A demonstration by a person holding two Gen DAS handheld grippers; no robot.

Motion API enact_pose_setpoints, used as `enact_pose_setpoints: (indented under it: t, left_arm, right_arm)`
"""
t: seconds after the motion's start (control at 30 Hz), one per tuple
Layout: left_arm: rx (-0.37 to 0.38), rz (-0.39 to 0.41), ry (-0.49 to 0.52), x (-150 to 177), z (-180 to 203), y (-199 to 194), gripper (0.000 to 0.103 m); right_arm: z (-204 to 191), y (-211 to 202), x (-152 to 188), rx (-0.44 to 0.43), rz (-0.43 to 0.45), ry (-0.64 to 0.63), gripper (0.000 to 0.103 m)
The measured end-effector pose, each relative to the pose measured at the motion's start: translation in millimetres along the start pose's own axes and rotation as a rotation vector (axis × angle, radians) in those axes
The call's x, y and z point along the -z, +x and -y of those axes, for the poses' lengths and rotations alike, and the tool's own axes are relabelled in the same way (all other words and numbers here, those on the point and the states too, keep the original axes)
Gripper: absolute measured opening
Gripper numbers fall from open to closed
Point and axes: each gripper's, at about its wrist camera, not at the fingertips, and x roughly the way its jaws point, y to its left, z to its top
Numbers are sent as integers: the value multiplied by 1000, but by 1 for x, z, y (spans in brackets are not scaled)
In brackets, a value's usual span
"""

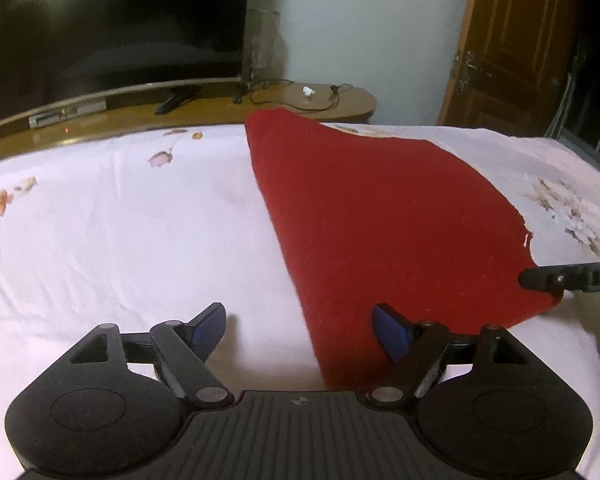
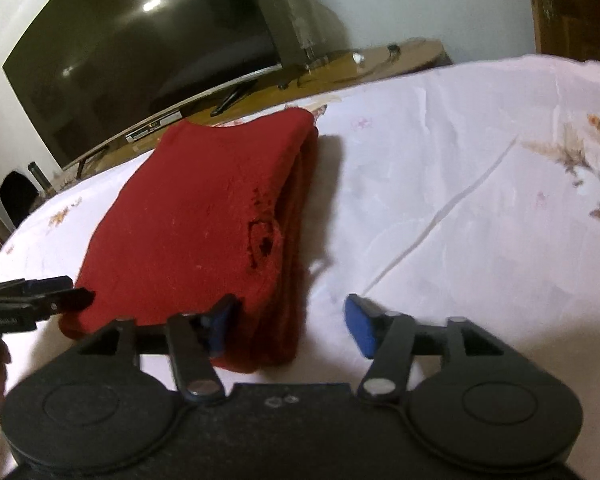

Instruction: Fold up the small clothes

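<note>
Folded red knit cloth [image 1: 384, 220] is lying on white floral bedsheet [image 1: 120, 232]. Left gripper [image 1: 300, 328] is gaping wide, holding nothing, straddling its near edge. Right gripper [image 2: 288, 320] is likewise spread wide, empty.

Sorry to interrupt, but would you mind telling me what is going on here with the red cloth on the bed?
A person is folding a small red knitted garment on a white floral bedsheet, holding a two-finger gripper in each hand. The garment already lies folded in layers, with a small hole showing near its edge. The left gripper and the right gripper are both open at its near edge, each with one blue-padded finger on the fabric and one over the sheet. Neither grips the cloth.
</note>
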Motion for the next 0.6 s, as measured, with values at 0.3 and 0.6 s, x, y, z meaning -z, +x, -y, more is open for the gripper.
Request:
enact_pose_setpoints:
  t: [0.3,0.6]
  left_arm:
    - [69,20,-63,-23,-15,2,88]
    - [325,-78,-337,-44,-64,48,88]
  right_arm:
    - [27,-7,-18,-159,53,238,63]
    - [54,24,-51,-218,40,322,63]
